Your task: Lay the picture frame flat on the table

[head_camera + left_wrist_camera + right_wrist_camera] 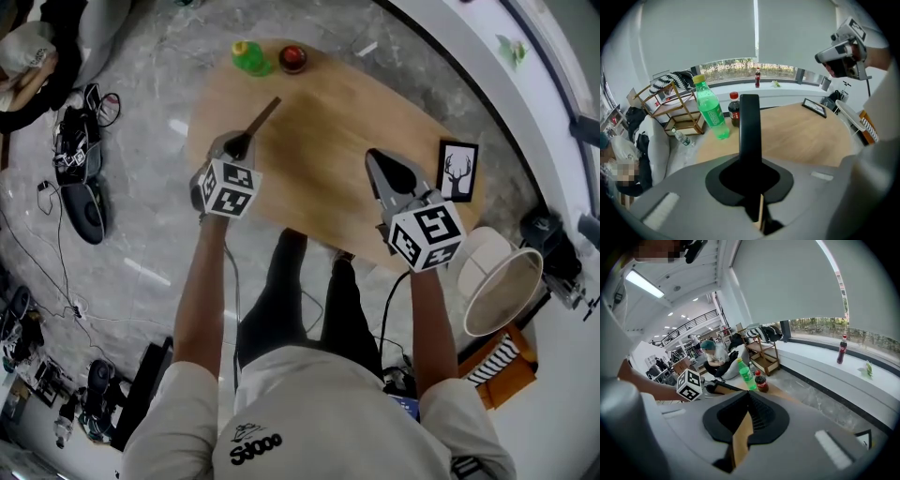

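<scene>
**Left gripper**: held over the left part of the oval wooden bench. Its fingers are pressed together into one dark bar, with nothing between them. Beyond the bar, at the far left edge of the bench, a green bottle stands upright. A dark cola bottle stands just beside it on the right.

**Right gripper**: held over the near right part of the bench, well apart from the left gripper. Its fingers meet at the tips and hold nothing.

**Picture frame**: located on the right end of the bench, near the edge. It is to the right of the right gripper and apart from both grippers. It has a black border and a white face with an antler print, and the face is turned toward the head view. Whether it lies flat or leans back cannot be determined.

An open white cylinder sits on the floor just past the right end of the bench.
</scene>
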Available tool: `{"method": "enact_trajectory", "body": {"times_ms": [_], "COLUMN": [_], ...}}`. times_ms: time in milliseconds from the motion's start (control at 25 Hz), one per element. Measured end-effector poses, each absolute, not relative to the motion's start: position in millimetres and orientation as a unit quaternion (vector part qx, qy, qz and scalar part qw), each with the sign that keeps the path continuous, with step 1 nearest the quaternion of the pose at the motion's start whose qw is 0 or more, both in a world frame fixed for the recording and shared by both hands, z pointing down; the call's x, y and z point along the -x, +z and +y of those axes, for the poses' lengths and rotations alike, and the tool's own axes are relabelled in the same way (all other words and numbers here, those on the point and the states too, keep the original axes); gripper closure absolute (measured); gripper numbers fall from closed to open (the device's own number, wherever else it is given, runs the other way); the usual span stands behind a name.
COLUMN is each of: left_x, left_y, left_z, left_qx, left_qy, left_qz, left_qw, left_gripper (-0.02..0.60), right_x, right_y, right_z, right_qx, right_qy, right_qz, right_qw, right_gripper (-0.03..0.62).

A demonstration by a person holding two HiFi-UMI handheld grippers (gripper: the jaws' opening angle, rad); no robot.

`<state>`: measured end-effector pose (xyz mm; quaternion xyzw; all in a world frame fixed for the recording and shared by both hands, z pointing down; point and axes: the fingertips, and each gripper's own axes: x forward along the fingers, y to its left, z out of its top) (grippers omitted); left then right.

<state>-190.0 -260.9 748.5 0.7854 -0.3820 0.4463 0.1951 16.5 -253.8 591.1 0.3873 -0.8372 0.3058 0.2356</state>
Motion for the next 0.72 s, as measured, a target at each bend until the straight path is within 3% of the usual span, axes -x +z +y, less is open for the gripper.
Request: {"method": "enact_trajectory", "body": {"times_ms": [720], "left_x": [189.7], "left_y": [788.7], "left_z": [-254.7], "left_qx": [-0.751], "left_qy": [0.530], "left_qz": [-0.366], "left_qw": [0.146], "left_gripper": [0.560], "right_x": [-14.4], "right_y": [611.5], "right_z": [-241.5], "right_qx": [-0.402], "right_qy": [0.326], "right_qz": [-0.825], "right_qw": [0.226], "right_gripper": [0.591]}}
